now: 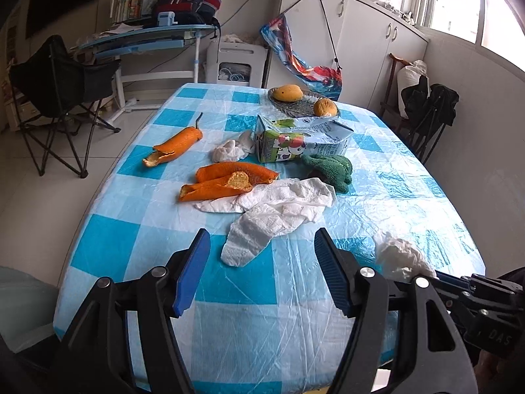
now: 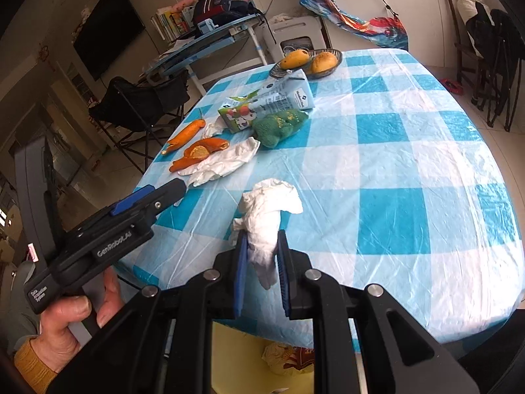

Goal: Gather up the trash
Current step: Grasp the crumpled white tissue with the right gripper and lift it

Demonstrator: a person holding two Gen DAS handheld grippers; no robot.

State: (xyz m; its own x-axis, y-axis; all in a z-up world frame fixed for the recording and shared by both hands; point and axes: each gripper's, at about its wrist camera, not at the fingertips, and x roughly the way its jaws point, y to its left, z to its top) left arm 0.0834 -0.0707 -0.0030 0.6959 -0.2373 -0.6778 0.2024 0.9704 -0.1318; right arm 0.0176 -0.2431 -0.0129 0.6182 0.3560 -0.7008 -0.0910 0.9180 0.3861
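Right gripper point(image 2: 261, 256) is pinching a crumpled tissue point(image 2: 267, 216) at the near table edge, probably lifted a bit. Left gripper point(image 1: 262, 249) is spread wide, and the flat napkin point(image 1: 279, 210) lies dead ahead between its fingers, long axis running away toward the orange peels point(image 1: 226, 180).
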